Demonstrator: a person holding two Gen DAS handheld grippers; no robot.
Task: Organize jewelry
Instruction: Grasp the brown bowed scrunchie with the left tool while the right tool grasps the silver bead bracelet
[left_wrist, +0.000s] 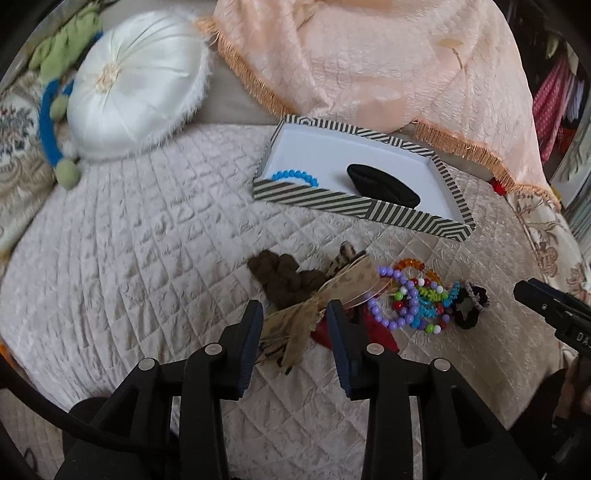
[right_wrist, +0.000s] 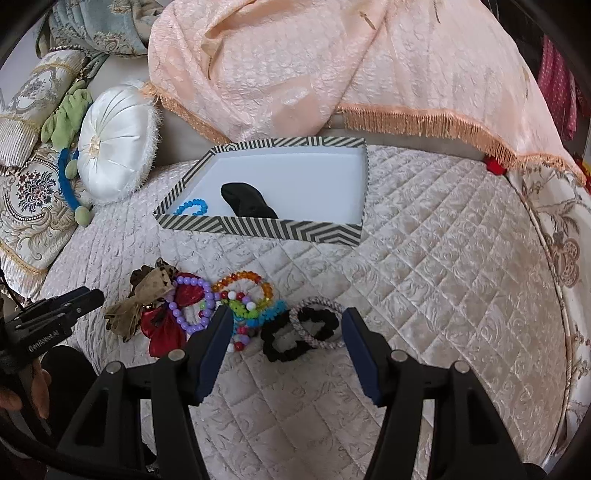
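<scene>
A striped box (left_wrist: 314, 194) (right_wrist: 258, 227) on the quilted bed holds a blue bead bracelet (left_wrist: 295, 176) (right_wrist: 192, 206) and a black cloth item (left_wrist: 384, 181) (right_wrist: 251, 203). In front of it lies a pile: a tan leopard bow (left_wrist: 332, 291) (right_wrist: 144, 299), a brown scrunchie (left_wrist: 280, 277), a purple bead bracelet (left_wrist: 391, 306) (right_wrist: 195, 302), an orange bracelet (right_wrist: 243, 282), a black scrunchie (right_wrist: 291, 332) and a grey hair tie (right_wrist: 321, 325). My left gripper (left_wrist: 295, 314) is open, its fingers either side of the bow. My right gripper (right_wrist: 288, 321) is open over the scrunchie and hair tie.
A white round cushion (left_wrist: 136, 85) (right_wrist: 114, 144) and a green and blue toy (left_wrist: 55, 110) lie at the left. A peach fringed blanket (left_wrist: 369, 59) (right_wrist: 332, 66) is heaped behind the box. Patterned pillows (right_wrist: 33, 192) line the left edge.
</scene>
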